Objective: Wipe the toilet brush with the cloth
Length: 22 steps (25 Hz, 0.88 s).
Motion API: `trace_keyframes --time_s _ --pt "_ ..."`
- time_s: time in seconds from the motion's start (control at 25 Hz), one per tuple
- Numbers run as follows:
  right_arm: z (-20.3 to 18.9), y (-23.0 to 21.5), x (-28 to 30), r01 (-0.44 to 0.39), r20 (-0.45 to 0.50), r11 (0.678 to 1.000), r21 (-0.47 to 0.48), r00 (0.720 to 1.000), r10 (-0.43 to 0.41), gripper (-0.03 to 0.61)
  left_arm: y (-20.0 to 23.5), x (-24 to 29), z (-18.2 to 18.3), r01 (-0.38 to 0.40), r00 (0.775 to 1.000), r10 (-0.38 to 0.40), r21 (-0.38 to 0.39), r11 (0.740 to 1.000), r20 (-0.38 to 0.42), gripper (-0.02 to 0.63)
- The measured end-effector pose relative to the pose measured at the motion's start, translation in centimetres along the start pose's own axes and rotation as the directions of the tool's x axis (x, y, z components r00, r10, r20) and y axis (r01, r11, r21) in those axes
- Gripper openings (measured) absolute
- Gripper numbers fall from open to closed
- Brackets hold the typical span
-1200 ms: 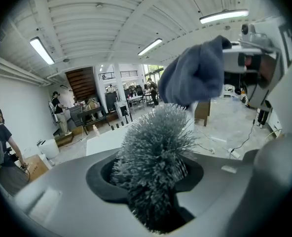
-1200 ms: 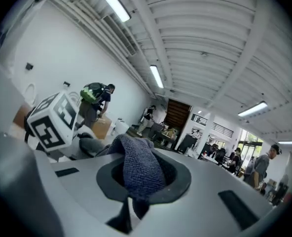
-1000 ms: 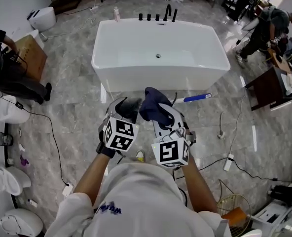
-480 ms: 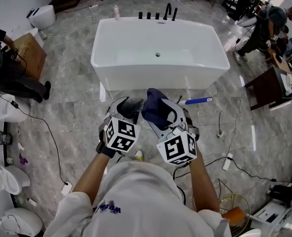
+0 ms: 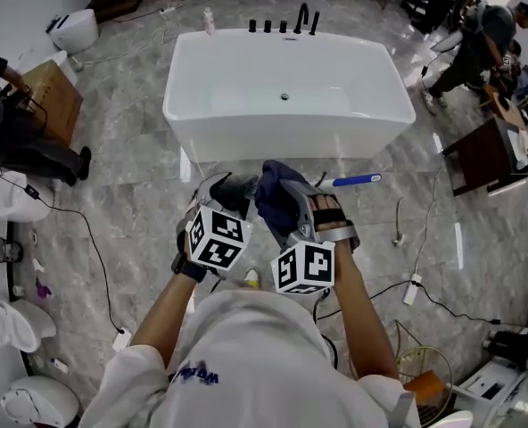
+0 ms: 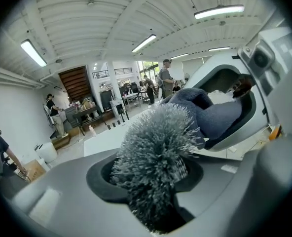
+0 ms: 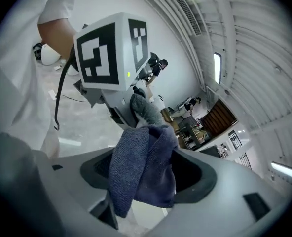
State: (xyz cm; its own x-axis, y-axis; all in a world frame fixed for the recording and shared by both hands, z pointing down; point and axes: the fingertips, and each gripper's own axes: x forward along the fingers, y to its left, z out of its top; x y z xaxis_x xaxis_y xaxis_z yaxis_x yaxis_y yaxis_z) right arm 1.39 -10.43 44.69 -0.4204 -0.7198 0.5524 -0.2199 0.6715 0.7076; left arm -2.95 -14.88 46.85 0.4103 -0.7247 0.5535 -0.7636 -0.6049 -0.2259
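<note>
The toilet brush's grey bristle head [image 5: 235, 188] sticks up between the jaws of my left gripper [image 5: 224, 194], which is shut on it. From the left gripper view the bristles [image 6: 156, 149] fill the middle. A dark blue cloth [image 5: 278, 194] lies bunched between the wide-set jaws of my right gripper [image 5: 289, 205], which holds no pinch on it. The cloth [image 7: 143, 172] droops over the lower jaw, its top edge against the brush head [image 7: 143, 108]. The two grippers stand side by side at chest height, tips nearly touching. The brush's handle is hidden.
A white bathtub [image 5: 286, 96] stands just ahead on the marble floor. A blue-handled tool [image 5: 353, 180] lies by its right corner, with cables [image 5: 398, 230] nearby. People work at the far right [image 5: 474, 47] and left [image 5: 14, 123]. Toilets [image 5: 14, 194] line the left edge.
My right gripper has rolled and dropped a little, so its marker cube faces differently and its jaws stand wider round the cloth. The left gripper has stayed put with the brush.
</note>
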Motion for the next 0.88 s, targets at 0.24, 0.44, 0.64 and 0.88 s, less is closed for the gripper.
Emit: trace_keyframes --time_s 0.24,0.44,0.64,0.88 --pt "-0.1 -0.5 0.9 0.083 -0.045 0.991 -0.109 0.995 -0.089 0.254 -1.4 -0.1 0.7 0.036 0.999 -0.036 -0.021 0.999 0.021 0.183" --pt "-0.1 -0.9 1.1 0.141 -0.05 0.98 -0.14 0.987 -0.15 0.202 0.0 -0.3 0.5 0.001 1.0 -0.001 0.016 1.0 0.011 0.183" --pt "-2.4 -2.2 0.5 0.18 -0.082 0.978 -0.101 0.979 -0.189 0.155 0.7 -0.4 0.2 -0.016 1.0 0.016 0.023 1.0 0.006 0.183" --pt "-4.0 -3.2 -0.1 0.195 -0.095 0.977 -0.088 0.974 -0.203 0.152 1.1 -0.6 0.1 -0.02 1.0 0.02 0.02 1.0 0.015 0.183"
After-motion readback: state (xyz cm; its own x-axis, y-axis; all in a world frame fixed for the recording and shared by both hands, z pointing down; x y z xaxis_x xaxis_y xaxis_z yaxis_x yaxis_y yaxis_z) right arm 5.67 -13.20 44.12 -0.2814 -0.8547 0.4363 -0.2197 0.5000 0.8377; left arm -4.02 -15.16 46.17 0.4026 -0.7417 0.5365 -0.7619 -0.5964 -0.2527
